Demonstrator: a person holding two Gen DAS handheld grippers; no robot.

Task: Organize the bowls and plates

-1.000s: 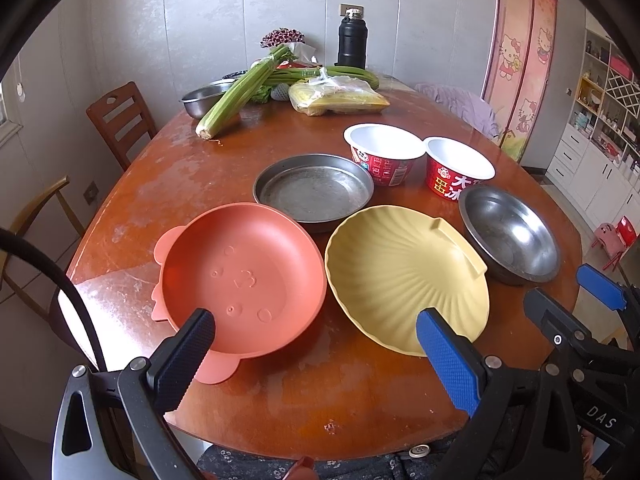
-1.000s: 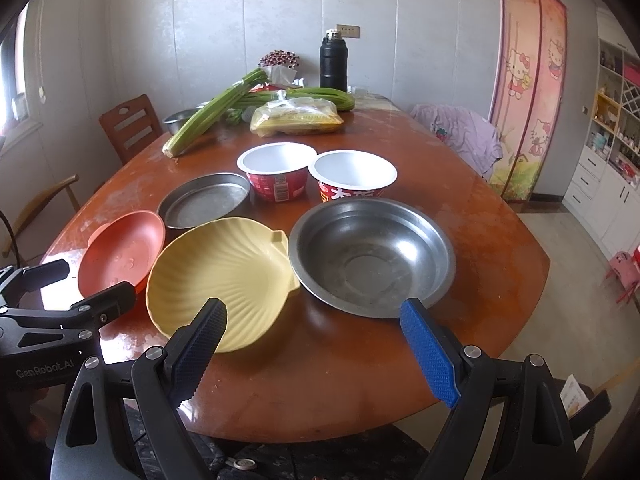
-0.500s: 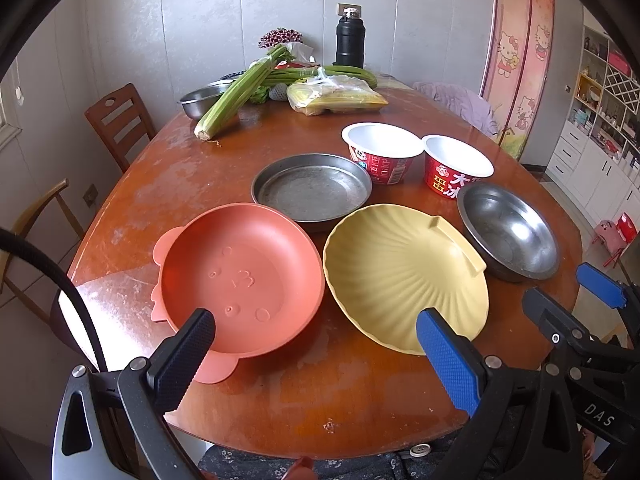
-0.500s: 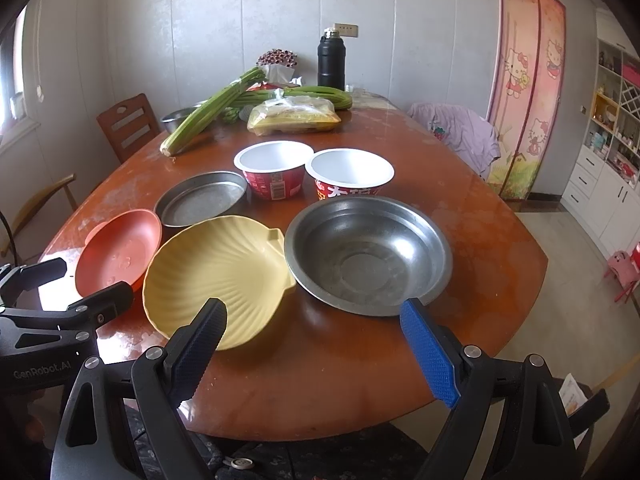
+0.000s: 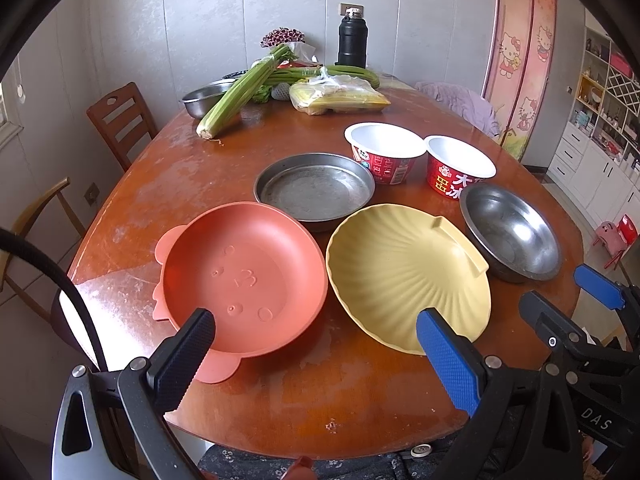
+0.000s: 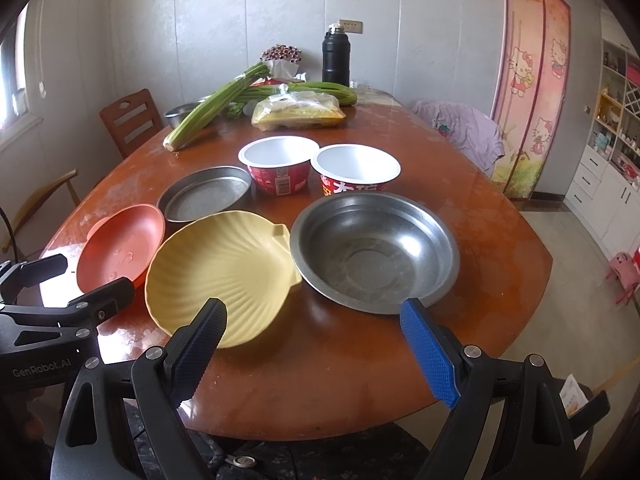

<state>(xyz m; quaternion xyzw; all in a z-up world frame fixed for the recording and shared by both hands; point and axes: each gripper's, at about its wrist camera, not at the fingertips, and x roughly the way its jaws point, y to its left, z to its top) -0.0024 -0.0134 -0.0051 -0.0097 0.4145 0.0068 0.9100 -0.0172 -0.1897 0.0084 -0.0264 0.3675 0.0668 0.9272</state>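
Bare worktop (image 5: 280, 392) edges our near side. Our left claw (image 5: 316, 348) and right claw (image 6: 316, 344) gape empty above it, short of the touching orange plate (image 5: 244, 280) and yellow shell plate (image 5: 400, 272).

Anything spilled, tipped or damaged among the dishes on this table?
Nothing spilled or tipped. The yellow shell plate overlaps the steel bowl's rim, and the wooden table shows worn, whitish patches. Both grippers hang open, empty.
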